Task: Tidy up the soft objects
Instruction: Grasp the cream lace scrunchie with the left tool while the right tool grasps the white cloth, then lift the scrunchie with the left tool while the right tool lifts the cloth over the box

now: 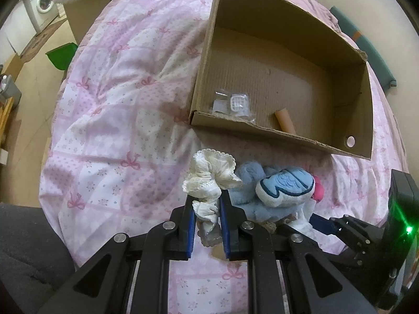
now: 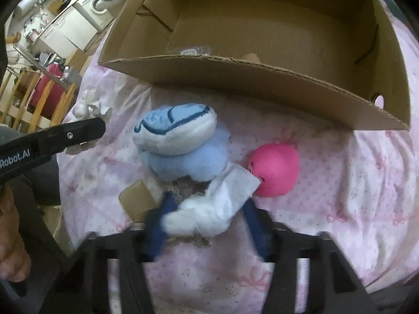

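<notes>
My left gripper (image 1: pixel 207 201) is shut on a cream lace-trimmed cloth (image 1: pixel 209 178) and holds it just above the pink bedspread, in front of the cardboard box (image 1: pixel 282 130). The cloth also shows in the right wrist view (image 2: pixel 89 104). My right gripper (image 2: pixel 209 204) has its blue fingers around a white wad of cloth (image 2: pixel 209 209), which is blurred. A blue and white plush toy (image 2: pixel 180 141) lies just ahead of it, also seen in the left wrist view (image 1: pixel 277 185). A pink soft ball (image 2: pixel 275 172) lies to its right. A tan block (image 2: pixel 136 201) sits by the left finger.
The open cardboard box (image 2: pixel 235 78) lies on the bed and holds small plastic bags (image 1: pixel 233 102) and a tan tube (image 1: pixel 284 121). The pink quilt (image 1: pixel 117 104) spreads to the left. A washing machine (image 1: pixel 43 2) and a green bin (image 1: pixel 61 57) stand beyond the bed.
</notes>
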Motion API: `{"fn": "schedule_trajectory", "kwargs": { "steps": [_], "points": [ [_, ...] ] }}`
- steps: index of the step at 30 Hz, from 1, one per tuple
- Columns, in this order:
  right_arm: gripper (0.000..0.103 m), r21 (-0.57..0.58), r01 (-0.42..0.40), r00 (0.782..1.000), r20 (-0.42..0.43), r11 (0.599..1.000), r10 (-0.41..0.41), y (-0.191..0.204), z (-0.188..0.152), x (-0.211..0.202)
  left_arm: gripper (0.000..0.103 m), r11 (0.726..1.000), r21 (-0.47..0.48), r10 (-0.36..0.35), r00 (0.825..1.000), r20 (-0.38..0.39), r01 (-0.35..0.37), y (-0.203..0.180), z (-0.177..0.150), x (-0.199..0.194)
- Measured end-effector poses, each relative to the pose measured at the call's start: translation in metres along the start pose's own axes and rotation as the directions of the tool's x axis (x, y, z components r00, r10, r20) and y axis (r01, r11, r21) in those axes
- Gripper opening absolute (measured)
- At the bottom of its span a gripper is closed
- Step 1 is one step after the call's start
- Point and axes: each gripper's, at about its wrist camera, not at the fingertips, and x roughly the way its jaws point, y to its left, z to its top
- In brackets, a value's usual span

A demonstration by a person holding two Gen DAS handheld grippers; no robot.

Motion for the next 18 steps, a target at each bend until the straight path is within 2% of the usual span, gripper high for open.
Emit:
{"fn": "schedule_trajectory", "kwargs": {
  "steps": [2,5,9,13,18],
  "points": [
    [0.036,0.0,-0.01,1.0,-0.002,1.0,0.01,-0.002,-0.001,-0.002,0.015,1.0,-0.003,0.002,1.0,0.0,-0.002,0.001,0.0,0.0],
    [0.033,-0.002,0.0,1.0,0.027,1.0,0.001,-0.003,-0.003,-0.01,0.015,1.0,-0.008,0.011,1.0,0.01,-0.011,0.003,0.0,0.0],
    [0.032,0.04,-0.037,0.995,0.09,0.999,0.033,-0.013,-0.012,-0.039,0.015,1.0,-0.01,0.016,0.999,0.03,-0.016,0.006,-0.002,-0.004],
    [0.032,0.074,-0.09,0.973,0.219,0.993,0.072,-0.021,-0.015,-0.072,0.015,1.0,-0.007,0.017,0.998,0.064,-0.017,0.006,-0.003,-0.011],
    [0.032,0.089,-0.103,0.964,0.255,0.991,0.077,-0.024,-0.015,-0.082,0.015,0.999,0.02,0.026,0.994,0.106,-0.028,0.002,-0.002,-0.022]
  ]
}}
